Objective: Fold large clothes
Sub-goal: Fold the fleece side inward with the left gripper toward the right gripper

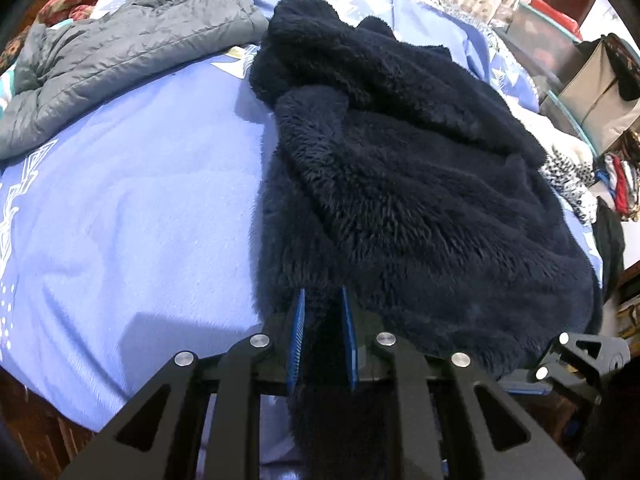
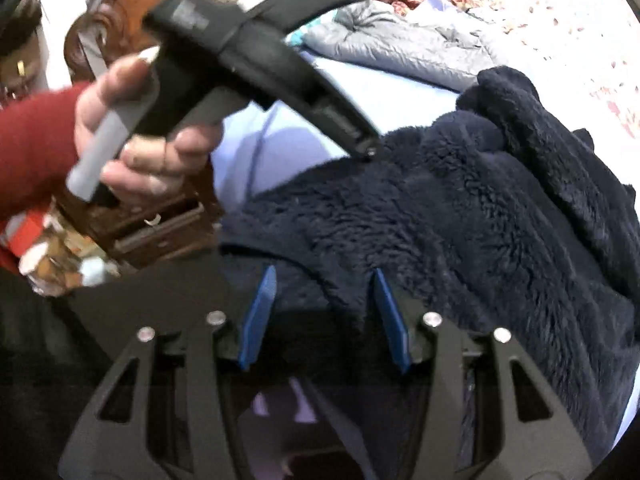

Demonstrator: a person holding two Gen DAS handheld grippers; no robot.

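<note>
Dark navy fleece garment (image 1: 400, 184) spread over the right part of the blue bed sheet (image 1: 132, 216), near hem hanging off the bed's front edge; grey puffer jacket (image 1: 132, 44) bunched well apart at the far left.

Soft, thick and floppy by the look of the pile; probably bulky rather than heavy, prone to sagging and slumping between two holds; not slippery, not fragile; best taken at the hem or a corner, with a full fold of pile deep in the fingers rather than a thin wisp.

Left gripper (image 1: 325, 300) pointing steeply down at the near hem; blue fingers (image 1: 298, 336) narrowly apart and clamped on a thick fold of the fleece running down between them.

Right gripper (image 2: 326, 280) further along the same edge; fingers (image 2: 260, 316) wider apart, fleece edge lying between them and bunched against the right-hand one; appears gripped, though not certain, given blur.

A hand (image 2: 148, 140) in a red sleeve visible in the right view, holding the left gripper's handle.
</note>
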